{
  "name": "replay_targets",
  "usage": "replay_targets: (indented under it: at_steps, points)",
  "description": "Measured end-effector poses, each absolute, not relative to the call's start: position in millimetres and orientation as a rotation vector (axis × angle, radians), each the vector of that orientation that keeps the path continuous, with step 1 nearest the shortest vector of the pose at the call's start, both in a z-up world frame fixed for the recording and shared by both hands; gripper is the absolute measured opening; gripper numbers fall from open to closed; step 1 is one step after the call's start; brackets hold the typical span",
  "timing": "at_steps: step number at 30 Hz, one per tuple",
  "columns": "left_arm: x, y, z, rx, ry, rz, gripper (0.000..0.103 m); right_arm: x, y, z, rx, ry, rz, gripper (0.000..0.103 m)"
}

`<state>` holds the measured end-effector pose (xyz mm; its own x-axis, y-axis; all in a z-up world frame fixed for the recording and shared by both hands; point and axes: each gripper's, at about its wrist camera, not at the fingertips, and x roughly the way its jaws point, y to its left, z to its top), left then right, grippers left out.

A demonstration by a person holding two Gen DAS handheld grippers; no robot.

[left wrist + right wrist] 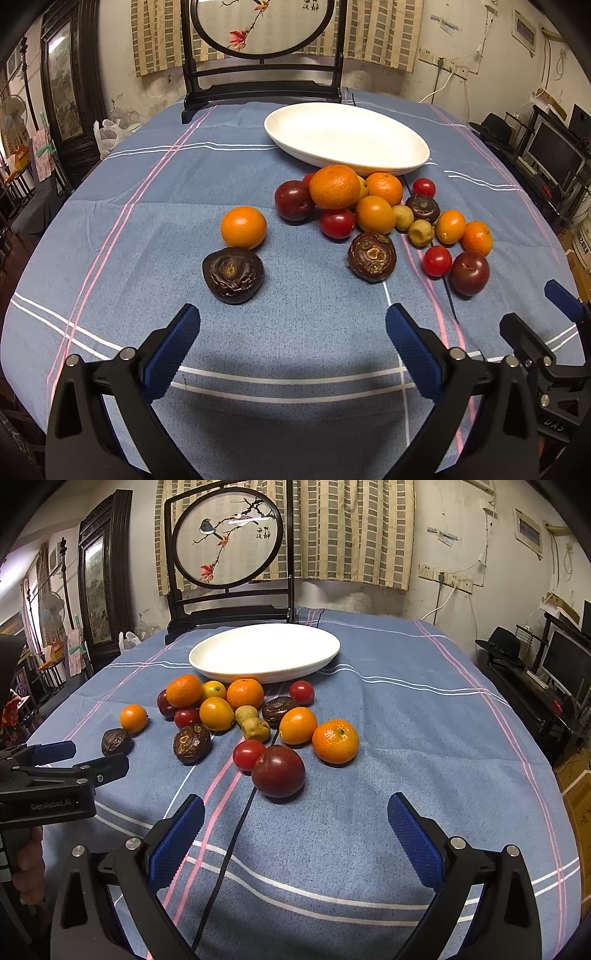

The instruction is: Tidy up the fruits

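Observation:
A pile of fruit lies on the blue striped tablecloth (pixel 295 332) in front of a white oval plate (pixel 345 134), which holds nothing. The pile has oranges (pixel 334 186), dark plums (pixel 470 273), cherry tomatoes (pixel 437 261) and wrinkled dark passion fruits (pixel 372 256). One orange (pixel 243 227) and one passion fruit (pixel 233 275) lie apart to the left. My left gripper (pixel 293 325) is open and empty, just short of that passion fruit. My right gripper (pixel 295 814) is open and empty, close behind a dark plum (pixel 279 771). The plate (pixel 264 651) stands beyond.
A dark wooden stand with a round painted screen (pixel 227 541) stands at the table's far edge behind the plate. A thin black cord (pixel 229 849) runs across the cloth toward me. The left gripper's body (pixel 48 782) shows at the left of the right wrist view.

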<state>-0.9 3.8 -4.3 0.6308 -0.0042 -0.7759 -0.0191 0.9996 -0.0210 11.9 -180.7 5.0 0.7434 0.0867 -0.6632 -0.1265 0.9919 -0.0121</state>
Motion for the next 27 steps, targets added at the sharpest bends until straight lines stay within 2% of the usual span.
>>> replay_targets:
  at_steps: [27]
  points:
    - [-5.7, 5.6, -5.6, -0.037, 0.900, 0.011, 0.099, 9.3, -177.6, 0.9, -0.051, 0.738, 0.125, 0.100]
